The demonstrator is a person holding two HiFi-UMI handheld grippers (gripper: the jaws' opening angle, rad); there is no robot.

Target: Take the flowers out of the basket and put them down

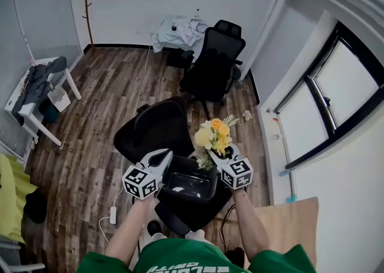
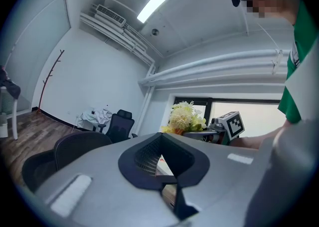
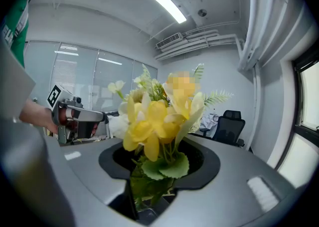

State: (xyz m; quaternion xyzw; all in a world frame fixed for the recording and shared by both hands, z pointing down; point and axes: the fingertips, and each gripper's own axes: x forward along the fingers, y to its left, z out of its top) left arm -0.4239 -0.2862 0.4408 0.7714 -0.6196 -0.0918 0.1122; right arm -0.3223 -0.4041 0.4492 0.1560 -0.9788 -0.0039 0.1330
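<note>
A bunch of yellow and white flowers (image 1: 215,137) with green leaves stands upright in my right gripper (image 1: 216,154), which is shut on the stems. In the right gripper view the flowers (image 3: 158,116) fill the middle, their stems pinched low in my right gripper (image 3: 154,181). The bunch is held over the far right corner of a black basket (image 1: 207,192) that rests on a black chair. My left gripper (image 1: 163,156) sits at the basket's left rim with its tips together. In the left gripper view my left gripper (image 2: 162,141) looks shut; whether it holds the rim is unclear.
The basket's chair has its backrest (image 1: 153,125) just beyond the grippers. A second black office chair (image 1: 213,65) stands farther off. A white table (image 1: 39,89) with clothes is at the left, a wooden tabletop (image 1: 288,224) at the lower right, and a power strip (image 1: 114,213) lies on the floor.
</note>
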